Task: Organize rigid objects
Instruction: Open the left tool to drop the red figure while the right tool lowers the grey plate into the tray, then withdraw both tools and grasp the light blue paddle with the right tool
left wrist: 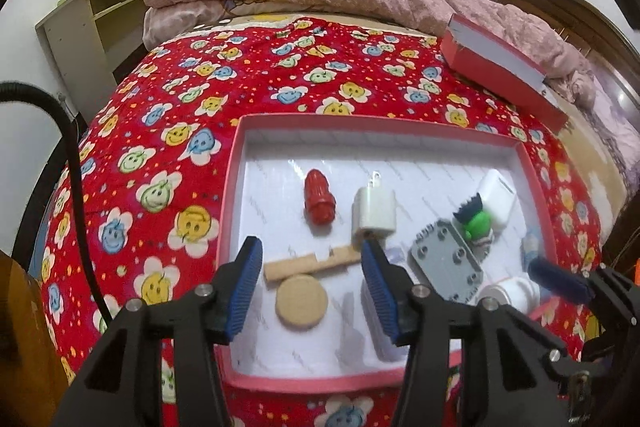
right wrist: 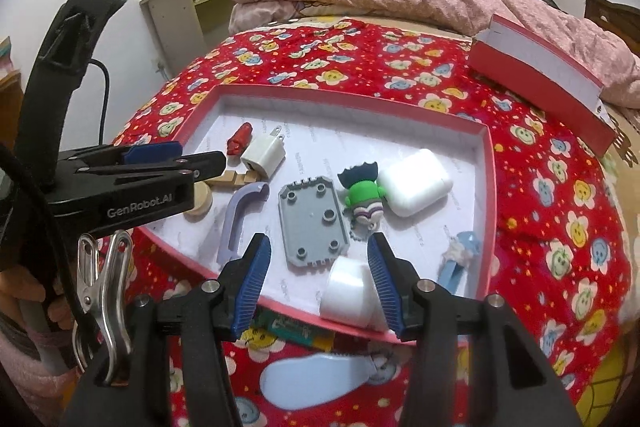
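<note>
Hovering over pink-rimmed box (left wrist: pixel 230 211) on bed: left claw (left wrist: pixel 312 287) half open, empty, above wooden disc (left wrist: pixel 301 302) inside box; right claw (right wrist: pixel 318 281) half open, pads clear of white cap (right wrist: pixel 346 293) at near rim. Collected objects inside, keeping together.

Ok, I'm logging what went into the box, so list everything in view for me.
Box: one, pink rim, white inside, on the quilt.
Lid: one, pink, far right.
Quilt: one, red, flowered.
Red cap: one, box left.
Charger: one, white, beside it.
Wooden stick: one, tan.
Wooden disc: one, tan.
Grey plate: one, centre.
Figure: one, green.
Earbud case: one, white.
Purple handle: one.
White cup: one, near rim.
Blue clip: one, right.
Left tongs: open.
Right tongs: open.
</note>
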`<action>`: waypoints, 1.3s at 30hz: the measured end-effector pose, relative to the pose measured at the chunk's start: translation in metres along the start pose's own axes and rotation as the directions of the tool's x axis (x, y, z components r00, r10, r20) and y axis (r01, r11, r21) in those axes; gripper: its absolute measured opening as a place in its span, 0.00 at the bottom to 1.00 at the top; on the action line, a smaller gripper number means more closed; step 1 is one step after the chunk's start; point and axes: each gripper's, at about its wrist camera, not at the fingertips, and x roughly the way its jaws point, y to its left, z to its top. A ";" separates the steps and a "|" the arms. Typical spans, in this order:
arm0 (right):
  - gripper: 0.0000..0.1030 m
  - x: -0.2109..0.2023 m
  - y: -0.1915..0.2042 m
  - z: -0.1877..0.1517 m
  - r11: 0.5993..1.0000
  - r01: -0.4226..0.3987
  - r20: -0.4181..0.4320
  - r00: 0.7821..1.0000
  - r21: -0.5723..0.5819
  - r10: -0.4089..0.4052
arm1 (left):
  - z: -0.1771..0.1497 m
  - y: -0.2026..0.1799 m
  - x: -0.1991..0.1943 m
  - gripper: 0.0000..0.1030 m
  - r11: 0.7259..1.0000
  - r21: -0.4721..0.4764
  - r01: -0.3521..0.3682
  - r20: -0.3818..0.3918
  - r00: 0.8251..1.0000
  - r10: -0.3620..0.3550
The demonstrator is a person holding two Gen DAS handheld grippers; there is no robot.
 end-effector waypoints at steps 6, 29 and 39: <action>0.50 -0.007 0.002 -0.011 1.000 0.004 -0.005 1.000 -0.015 -0.004 | -0.014 -0.003 -0.013 0.53 1.000 0.010 -0.013 0.003 1.000 0.013; 0.50 -0.027 0.000 -0.063 0.999 0.007 -0.043 0.999 -0.049 -0.009 | -0.070 0.001 -0.035 0.53 1.000 0.012 0.009 -0.055 0.998 -0.008; 0.69 -0.023 -0.010 -0.095 0.997 0.025 -0.097 0.995 -0.069 -0.031 | -0.086 -0.005 -0.030 0.53 0.999 0.030 0.029 -0.082 0.996 -0.027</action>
